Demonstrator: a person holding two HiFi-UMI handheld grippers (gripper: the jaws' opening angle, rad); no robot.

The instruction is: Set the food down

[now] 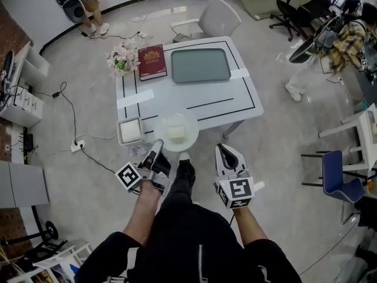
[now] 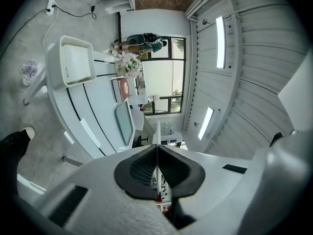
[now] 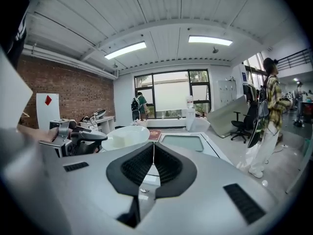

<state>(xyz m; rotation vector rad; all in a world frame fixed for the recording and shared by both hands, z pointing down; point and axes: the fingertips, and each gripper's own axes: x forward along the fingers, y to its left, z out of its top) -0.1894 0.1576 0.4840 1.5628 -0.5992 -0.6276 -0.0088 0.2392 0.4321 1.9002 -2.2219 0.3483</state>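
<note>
A round white plate (image 1: 184, 121) carrying a pale block of food (image 1: 177, 132) hangs over the near edge of the white table (image 1: 235, 102). My left gripper (image 1: 158, 150) is shut on the plate's near rim. In the left gripper view the rim shows as a thin white edge (image 2: 157, 130) pinched between the closed pads of the left gripper (image 2: 157, 148). The right gripper view shows the plate (image 3: 124, 136) to the left, ahead of my right gripper (image 3: 153, 148). My right gripper (image 1: 222, 152) is shut and empty, held short of the table to the plate's right.
On the table lie a grey-green tray (image 1: 200, 65), a red book (image 1: 152, 62), a bunch of flowers (image 1: 122, 58) and a square white container (image 1: 130, 130) at the near left corner. A white chair (image 1: 215, 17) stands behind. A person (image 1: 339, 43) stands at the right.
</note>
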